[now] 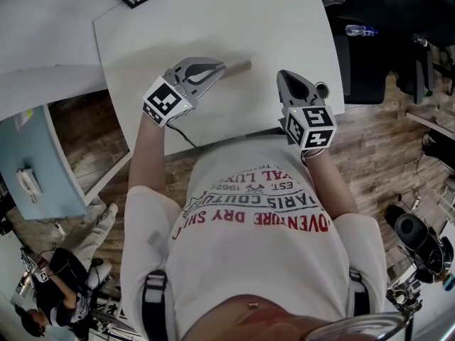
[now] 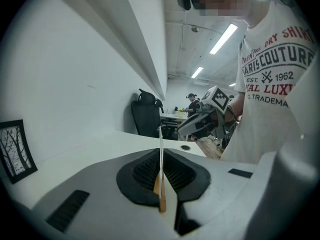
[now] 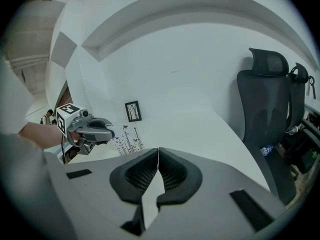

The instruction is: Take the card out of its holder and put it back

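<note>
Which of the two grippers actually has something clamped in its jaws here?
The left gripper: its jaws pinch a thin card, seen edge-on. The right gripper has its jaws shut together on nothing.

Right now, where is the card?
The card is pinched in the fingers of the left gripper, over the white table, left of the right gripper in the head view.

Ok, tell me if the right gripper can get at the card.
Probably yes: the card juts from the left gripper, bare table lies between, but the right gripper is shut.
</note>
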